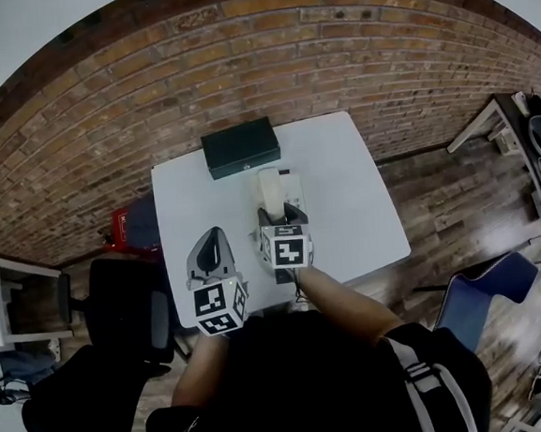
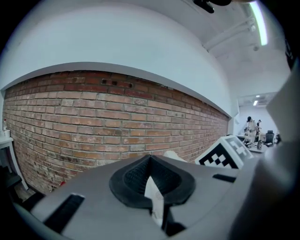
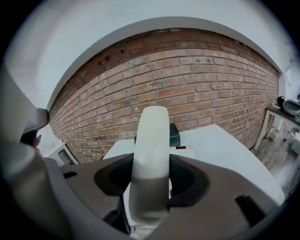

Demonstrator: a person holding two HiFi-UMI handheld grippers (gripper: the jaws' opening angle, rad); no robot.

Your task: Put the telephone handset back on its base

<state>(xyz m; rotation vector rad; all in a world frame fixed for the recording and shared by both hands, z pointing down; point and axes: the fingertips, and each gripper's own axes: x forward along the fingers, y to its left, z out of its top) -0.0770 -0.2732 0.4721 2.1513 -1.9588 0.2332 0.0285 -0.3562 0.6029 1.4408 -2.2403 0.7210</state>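
My right gripper (image 1: 282, 217) is shut on the white telephone handset (image 1: 270, 190), with its jaws closed on the handset's sides. In the right gripper view the handset (image 3: 151, 150) rises straight up between the dark pads (image 3: 187, 180) of that gripper (image 3: 151, 177). It hangs over the white telephone base (image 1: 292, 184) in the middle of the white table (image 1: 354, 203); whether the two touch is hidden. A strip of the base (image 3: 180, 152) shows behind the handset. My left gripper (image 1: 215, 234) is shut and holds nothing, at the table's front left, and in its own view (image 2: 150, 158) it points at the brick wall.
A black box (image 1: 240, 147) lies at the table's back edge, beyond the base, and shows again (image 3: 175, 134) in the right gripper view. A black chair (image 1: 119, 318) stands left of the table, a blue chair (image 1: 490, 299) to the right. A brick wall (image 1: 237, 53) runs behind.
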